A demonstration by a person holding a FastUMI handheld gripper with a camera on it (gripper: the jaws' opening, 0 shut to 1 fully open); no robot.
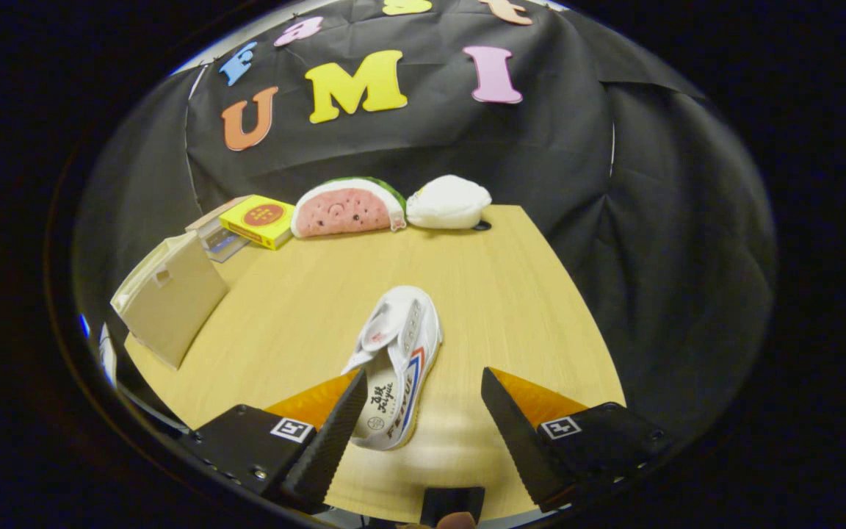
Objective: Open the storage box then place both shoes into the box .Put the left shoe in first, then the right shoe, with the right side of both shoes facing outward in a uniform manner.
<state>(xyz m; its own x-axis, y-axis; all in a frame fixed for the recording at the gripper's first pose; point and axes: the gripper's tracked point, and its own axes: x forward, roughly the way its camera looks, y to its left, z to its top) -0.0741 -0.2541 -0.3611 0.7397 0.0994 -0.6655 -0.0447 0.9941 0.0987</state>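
A white shoe (398,353) with red and blue side stripes lies on the wooden table (511,308), toe pointing away from me. Its heel end sits between my fingers, close against the left finger (335,433) and well apart from the right finger (515,433). My gripper (423,422) is open, hovering over the shoe's heel, and neither finger presses on it. To the left, past the left finger, stands the beige storage box (173,297) with its lid flap tilted; I cannot see inside it.
Along the table's far edge lie a yellow box (258,220) on a clear case, a watermelon-slice plush (349,208) and a white plush (449,202). The black cloth wall rises behind and to the right of the table.
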